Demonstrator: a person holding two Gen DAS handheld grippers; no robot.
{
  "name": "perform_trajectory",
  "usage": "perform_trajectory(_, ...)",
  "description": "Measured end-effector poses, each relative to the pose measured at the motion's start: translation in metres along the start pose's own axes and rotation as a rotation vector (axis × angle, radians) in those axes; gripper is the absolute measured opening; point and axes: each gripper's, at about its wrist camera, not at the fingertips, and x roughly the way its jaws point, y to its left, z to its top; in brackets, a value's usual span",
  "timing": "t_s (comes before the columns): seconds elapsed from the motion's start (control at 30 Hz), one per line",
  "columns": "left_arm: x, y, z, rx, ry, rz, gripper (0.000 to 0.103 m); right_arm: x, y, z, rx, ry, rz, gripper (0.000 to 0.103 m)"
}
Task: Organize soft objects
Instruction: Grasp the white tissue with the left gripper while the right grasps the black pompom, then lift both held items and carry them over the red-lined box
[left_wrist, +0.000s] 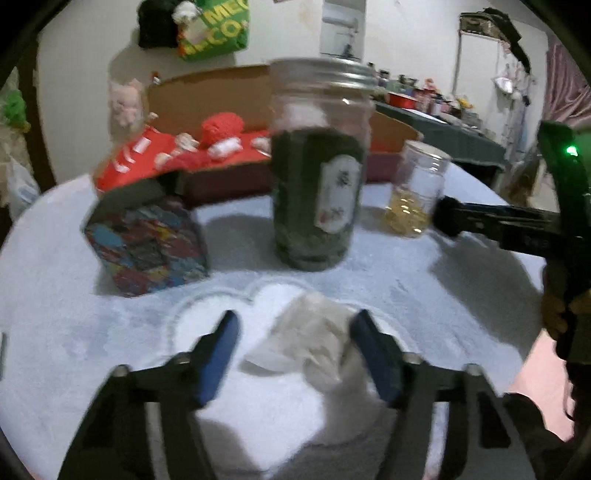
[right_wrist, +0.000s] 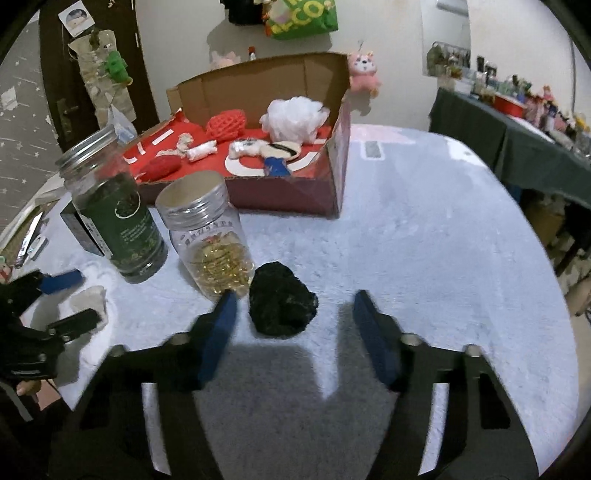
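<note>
left gripper (left_wrist: 293, 328) held apart around a white cloth (left_wrist: 314, 332) on the table (right_wrist: 424, 240); right gripper (right_wrist: 293, 308) apart around a black lump (right_wrist: 280, 306), pads not touching.

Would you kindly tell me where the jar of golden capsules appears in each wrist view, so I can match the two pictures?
Left wrist view: the capsule jar stands right of centre, behind the right gripper's dark tip.
Right wrist view: the capsule jar stands left of centre, next to the black soft lump.
Shared landmark: the tall dark-green jar, immediately to its left in both.
</note>
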Motion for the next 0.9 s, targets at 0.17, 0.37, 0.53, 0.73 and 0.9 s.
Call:
perform_trajectory(0.17,-0.003,-0.007,0.001,0.041,-0.006,-0.05,0.023,0.0,0.006,-0.004,-0.016,0.005,0.047,0.027)
perform_trajectory(0.37,-0.007,-0.006,0.006,0.051,-0.012,-0.073,0.016,-0.02,0.027,-0.011,-0.012,-0.045,0.081,0.027)
perform_trajectory(0.53,-0.012,0.002,0.016,0.043,-0.02,-0.121,0.015,-0.031,0.057,-0.017,-0.024,-0.073,0.135,0.027)
perform_trajectory(0.73,-0.014,0.009,0.025,0.033,-0.028,-0.183,0.015,-0.025,0.087,-0.017,-0.036,-0.073,0.191,0.027)
perform_trajectory(0.9,-0.014,0.012,0.029,0.038,-0.028,-0.189,0.015,-0.018,0.098,-0.016,-0.035,-0.068,0.205,0.027)
